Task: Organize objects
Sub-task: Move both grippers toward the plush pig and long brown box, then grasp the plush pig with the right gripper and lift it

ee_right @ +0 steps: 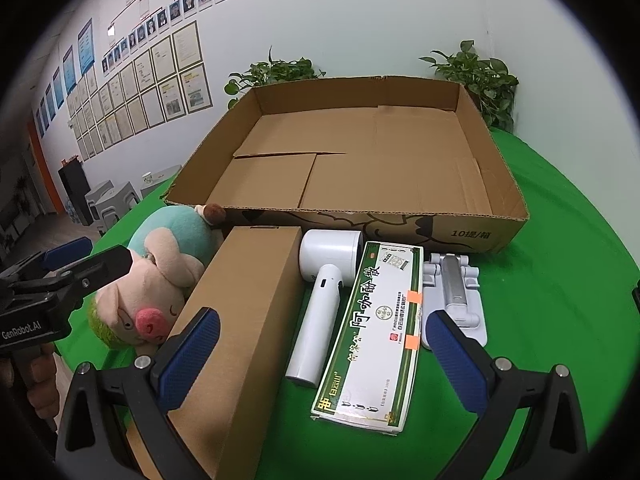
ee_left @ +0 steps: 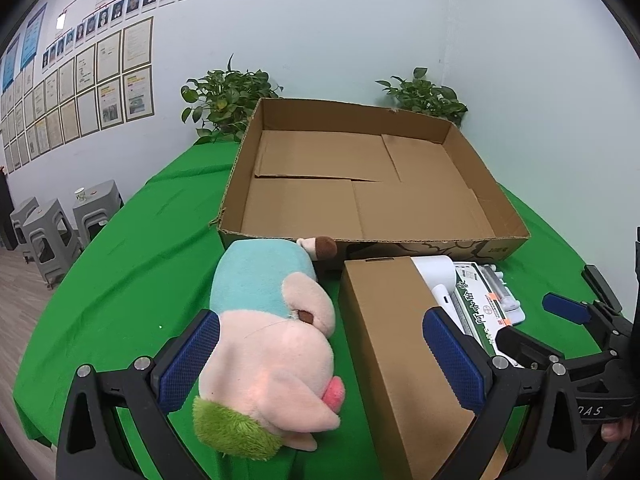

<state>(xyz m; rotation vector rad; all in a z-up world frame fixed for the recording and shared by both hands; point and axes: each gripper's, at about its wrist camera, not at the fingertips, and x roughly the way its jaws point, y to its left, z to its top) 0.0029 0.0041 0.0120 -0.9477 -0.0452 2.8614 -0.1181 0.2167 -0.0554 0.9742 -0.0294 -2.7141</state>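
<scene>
My left gripper gapes wide and empty over the plush pig, straddling its head because that soft toy is the nearest pick. Beside it lie the brown carton, white handheld device, green medicine box and grey stand, lined up before the empty cardboard tray. My right gripper hangs open above them, unladen.

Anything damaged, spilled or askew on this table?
Only the big tray box: its near-left corner is torn and ragged, and its floor flaps lie uneven and overlapping. Nothing is spilled.
</scene>
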